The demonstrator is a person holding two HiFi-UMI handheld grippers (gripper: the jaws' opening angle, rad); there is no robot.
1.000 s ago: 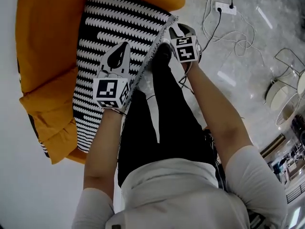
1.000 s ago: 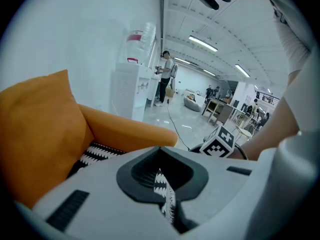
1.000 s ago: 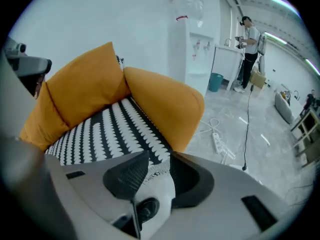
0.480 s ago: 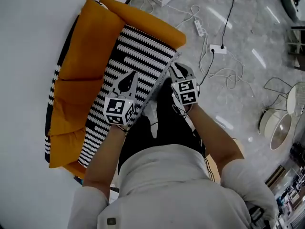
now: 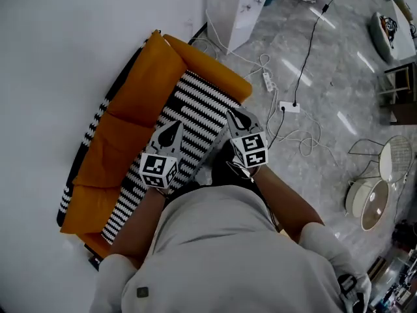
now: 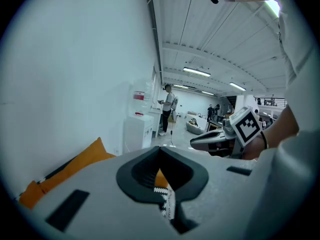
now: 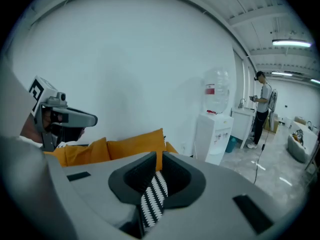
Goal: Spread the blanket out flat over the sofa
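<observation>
The black-and-white zigzag knitted blanket [image 5: 189, 119] lies lengthwise along the seat of the orange cushioned sofa [image 5: 127, 119], which stands against the white wall [image 5: 58, 44]. A strip of the same pattern shows behind the sofa's back on the wall side. The person stands at the sofa's front with both arms stretched over the blanket's near edge.

The left tool [image 5: 169, 130] is clamped on that edge; in the left gripper view its jaws are together with the fringed border [image 6: 166, 204] pinched between them. The right tool [image 5: 236, 117] is at the blanket's corner nearer the floor side. Its jaws are closing, with a fold of the blanket [image 7: 152, 196] between them and the fabric touching both sides.

Beyond the sofa's far end stands a white water dispenser [image 5: 236, 8], and white cables with a power strip [image 5: 287, 107] trail over the grey stone floor [image 5: 326, 77].
</observation>
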